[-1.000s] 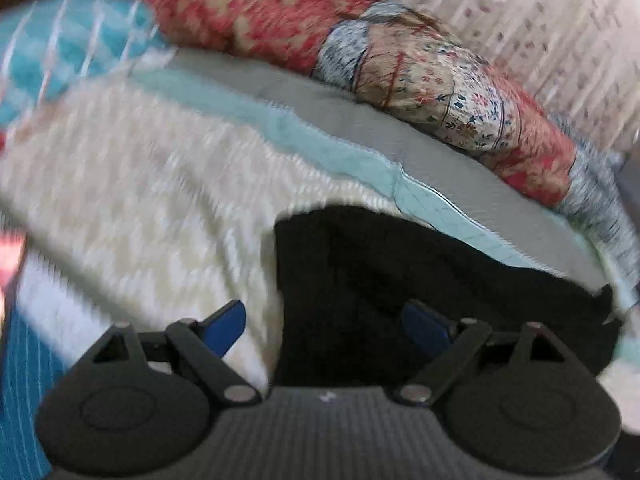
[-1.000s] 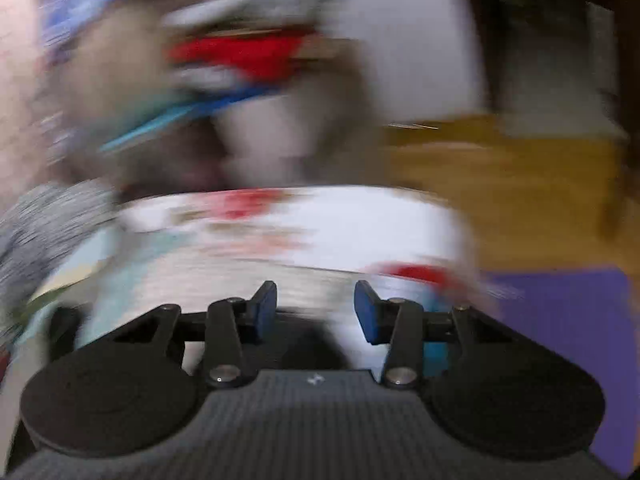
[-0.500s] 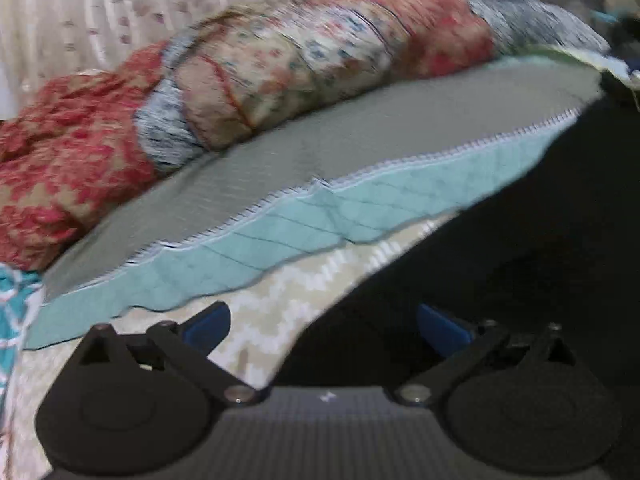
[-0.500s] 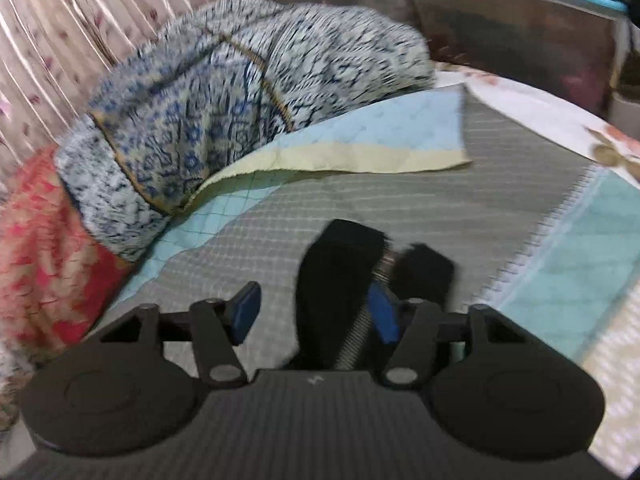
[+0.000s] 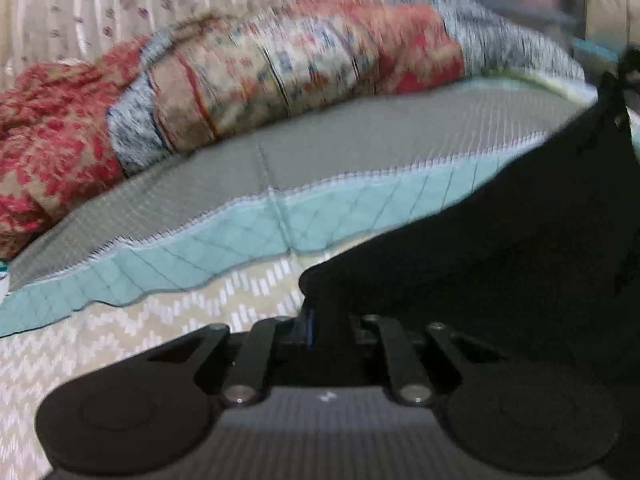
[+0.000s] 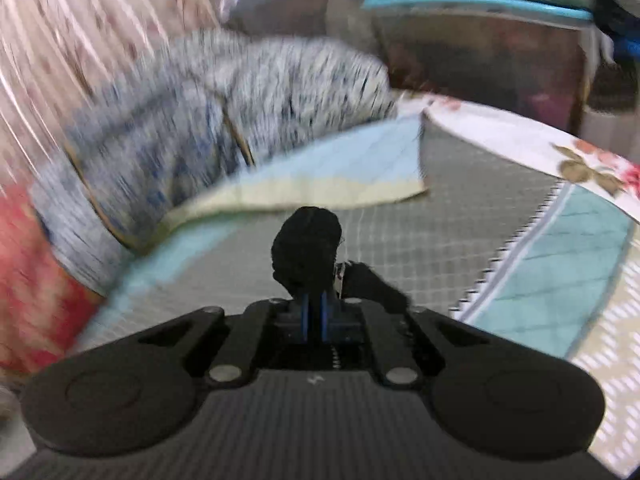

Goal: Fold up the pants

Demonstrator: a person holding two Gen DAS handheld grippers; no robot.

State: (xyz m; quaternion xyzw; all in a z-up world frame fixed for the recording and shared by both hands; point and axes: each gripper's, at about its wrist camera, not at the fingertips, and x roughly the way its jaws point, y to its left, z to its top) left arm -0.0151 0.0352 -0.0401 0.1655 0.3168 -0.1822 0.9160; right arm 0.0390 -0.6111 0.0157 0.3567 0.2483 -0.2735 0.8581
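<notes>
Pants (image 5: 500, 264), black, are pinched by both tools above a quilted bed (image 5: 360, 148). Left tool (image 5: 320, 328) clenches one edge. Right tool (image 6: 314, 312) clenches a bunched end at 12 o'clock.

One pair of black pants (image 5: 500, 264); two grippers, left gripper (image 5: 320, 330), right gripper (image 6: 315, 314); one rolled quilt (image 5: 248, 80).

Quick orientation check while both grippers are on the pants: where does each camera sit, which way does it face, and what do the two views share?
Left wrist: sits behind the left gripper, facing down along it across the bed toward the rolled patterned quilt; its fingers are shut on the black pants.
Right wrist: sits behind the right gripper, facing the blue-grey end of the quilt; fingers shut on a bunched bit of pants.
Shared: the pants, the quilt, the grey and teal bedcover.
</notes>
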